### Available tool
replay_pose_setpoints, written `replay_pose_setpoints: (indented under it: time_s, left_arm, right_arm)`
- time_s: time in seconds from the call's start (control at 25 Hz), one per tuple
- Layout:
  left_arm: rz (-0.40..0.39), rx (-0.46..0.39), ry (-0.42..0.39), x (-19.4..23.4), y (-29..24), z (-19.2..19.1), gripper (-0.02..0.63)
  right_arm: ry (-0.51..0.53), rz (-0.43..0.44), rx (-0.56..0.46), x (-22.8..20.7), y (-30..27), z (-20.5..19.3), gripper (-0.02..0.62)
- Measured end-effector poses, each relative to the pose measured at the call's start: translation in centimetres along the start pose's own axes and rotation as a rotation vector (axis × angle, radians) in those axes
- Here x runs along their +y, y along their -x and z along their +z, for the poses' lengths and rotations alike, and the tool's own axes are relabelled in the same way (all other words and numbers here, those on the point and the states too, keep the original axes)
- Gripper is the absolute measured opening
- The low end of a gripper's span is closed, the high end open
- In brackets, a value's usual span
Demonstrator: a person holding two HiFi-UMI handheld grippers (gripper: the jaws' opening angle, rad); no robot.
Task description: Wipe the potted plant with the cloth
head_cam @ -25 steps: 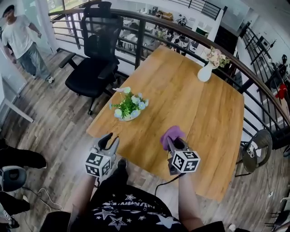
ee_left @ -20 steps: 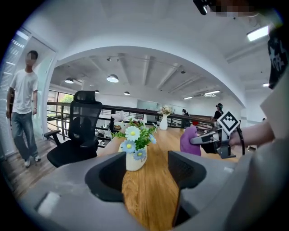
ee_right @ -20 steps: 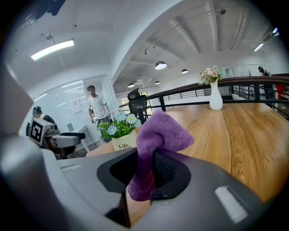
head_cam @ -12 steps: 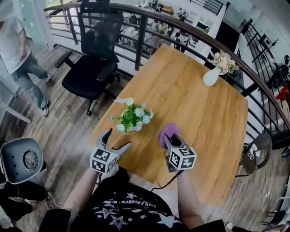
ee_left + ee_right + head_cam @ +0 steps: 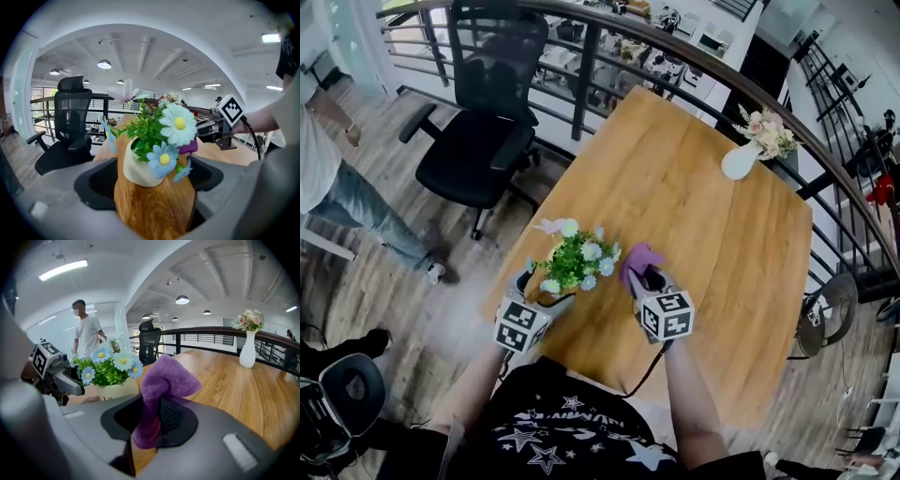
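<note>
the wooden table point(image 5: 703, 187) is filling the middle of the head view. a black office chair point(image 5: 478, 141) is standing off its upper-left edge and a curved railing point(image 5: 703, 58) is running behind it. a white vase point(image 5: 739, 161) of pale flowers is sitting at the table's upper right, well apart from the work.

the potted plant point(image 5: 574, 262) is standing upright near the table's lower-left edge, just left of centre in the head view. the left gripper point(image 5: 546, 289) is framing its cream pot from the lower left. its jaws have just been opening and are standing wide apart. the pot is sitting between their tips with a sliver of gap on each side, so nothing is being squeezed.

the right gripper point(image 5: 645, 279) is clamping the purple cloth point(image 5: 639, 260), with a bunched tuft sticking up out of its closed jaws. the cloth is hanging just beside the right edge of the foliage. i cannot tell whether it is brushing the nearest petals.

judging from this, the cloth is already in hand and both tools are placed at the plant, so the approach is looking finished. the wiping itself does not appear to be under way. what is remaining is likely steadying the pot with the open left jaws, then passing the cloth over the leaves, flowers and pot.
</note>
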State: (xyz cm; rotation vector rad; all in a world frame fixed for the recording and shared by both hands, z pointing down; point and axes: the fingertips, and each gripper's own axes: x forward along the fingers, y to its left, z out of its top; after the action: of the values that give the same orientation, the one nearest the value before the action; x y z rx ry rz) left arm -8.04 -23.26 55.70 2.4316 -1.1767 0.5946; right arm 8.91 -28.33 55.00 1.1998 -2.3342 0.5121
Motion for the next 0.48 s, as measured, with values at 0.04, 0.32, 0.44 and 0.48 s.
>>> replay_pose_setpoints:
  time_s: [0.04, 0.32, 0.44, 0.48]
  left_arm:
    - [-0.006, 0.003, -0.008, 0.1, -0.3, 0.0, 0.466]
    - [-0.066, 0.033, -0.076, 0.9, -2.4, -0.5, 0.466]
    - [-0.077, 0.038, -0.082, 1.4, -3.0, -0.7, 0.466]
    - [-0.086, 0.042, -0.087, 1.4, -3.1, -0.8, 0.466]
  right_arm:
    - [0.019, 0.004, 0.004, -0.1, -0.6, 0.2, 0.085]
    - [0.199, 0.121, 0.05, 1.0, -5.1, 1.4, 0.084]
    - [0.266, 0.188, 0.073, 1.8, -6.3, 1.2, 0.084]
    - [0.289, 0.203, 0.085, 2.0, -6.6, 1.0, 0.083]
